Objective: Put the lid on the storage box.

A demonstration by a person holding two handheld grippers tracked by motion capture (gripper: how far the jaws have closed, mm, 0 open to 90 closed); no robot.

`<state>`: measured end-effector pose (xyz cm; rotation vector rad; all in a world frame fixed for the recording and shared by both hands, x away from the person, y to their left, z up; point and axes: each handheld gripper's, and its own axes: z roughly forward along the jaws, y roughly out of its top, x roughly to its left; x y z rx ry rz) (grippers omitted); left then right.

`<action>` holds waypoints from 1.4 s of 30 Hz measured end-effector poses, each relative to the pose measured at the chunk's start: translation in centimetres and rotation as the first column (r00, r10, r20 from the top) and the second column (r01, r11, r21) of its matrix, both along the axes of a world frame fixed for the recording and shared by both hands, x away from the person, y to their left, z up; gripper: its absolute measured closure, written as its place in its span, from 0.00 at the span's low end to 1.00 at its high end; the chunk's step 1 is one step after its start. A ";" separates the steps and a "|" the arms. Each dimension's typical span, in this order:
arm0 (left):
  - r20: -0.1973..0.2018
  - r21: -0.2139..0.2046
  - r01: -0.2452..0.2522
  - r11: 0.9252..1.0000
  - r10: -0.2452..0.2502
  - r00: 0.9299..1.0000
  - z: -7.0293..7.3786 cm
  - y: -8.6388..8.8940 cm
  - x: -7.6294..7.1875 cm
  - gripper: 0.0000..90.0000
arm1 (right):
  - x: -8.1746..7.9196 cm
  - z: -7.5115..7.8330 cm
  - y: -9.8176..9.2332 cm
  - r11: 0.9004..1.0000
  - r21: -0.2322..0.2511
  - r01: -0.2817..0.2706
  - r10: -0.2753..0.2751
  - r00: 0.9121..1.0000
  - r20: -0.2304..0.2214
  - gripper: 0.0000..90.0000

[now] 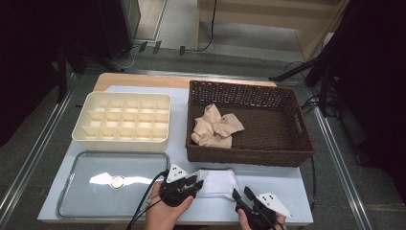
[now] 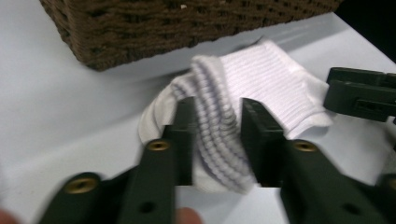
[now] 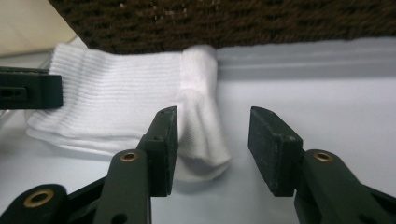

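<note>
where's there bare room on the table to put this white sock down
Free: the table strip right of the white sock, below the wicker basket; also the flat tray at left. Crowded: around the sock, where the left claw and right claw flank it.

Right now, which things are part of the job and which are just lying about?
In the job: white sock, left hand-held gripper, right hand-held gripper.
Lying about: basket, beige cloth, divided tray, lid.
</note>
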<state>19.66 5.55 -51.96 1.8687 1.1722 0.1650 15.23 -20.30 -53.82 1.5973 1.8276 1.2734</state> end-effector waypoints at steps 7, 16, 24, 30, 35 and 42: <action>0.025 -0.018 0.014 1.000 -0.014 1.000 1.0 0.6 0.0 0.94 | 0.3 -0.5 0.3 1.000 -0.007 -0.012 0.012 1.000 -0.003 0.61; 0.023 0.012 0.019 1.000 -0.020 1.000 0.0 1.4 0.4 0.93 | 0.2 -0.2 0.7 0.999 -0.047 -0.023 0.024 1.000 0.020 0.56; 0.025 0.007 0.019 1.000 -0.019 1.000 -0.2 1.6 0.4 0.93 | 0.1 -0.7 0.4 0.996 0.083 -0.022 0.021 1.000 0.007 0.64; 0.026 -0.001 0.025 1.000 -0.025 0.999 -0.3 1.9 0.3 0.92 | 0.4 -1.0 0.4 0.990 0.132 -0.057 0.059 0.998 -0.007 0.88; 0.065 -0.005 -0.001 1.000 0.001 0.998 0.7 2.2 0.0 0.86 | 0.3 -0.3 0.4 0.991 0.110 -0.078 0.077 0.997 0.013 0.90; 0.102 -0.048 0.010 0.999 -0.005 0.995 2.5 1.9 -0.1 0.85 | 0.2 0.2 0.6 0.992 0.083 -0.095 0.093 0.995 0.038 0.90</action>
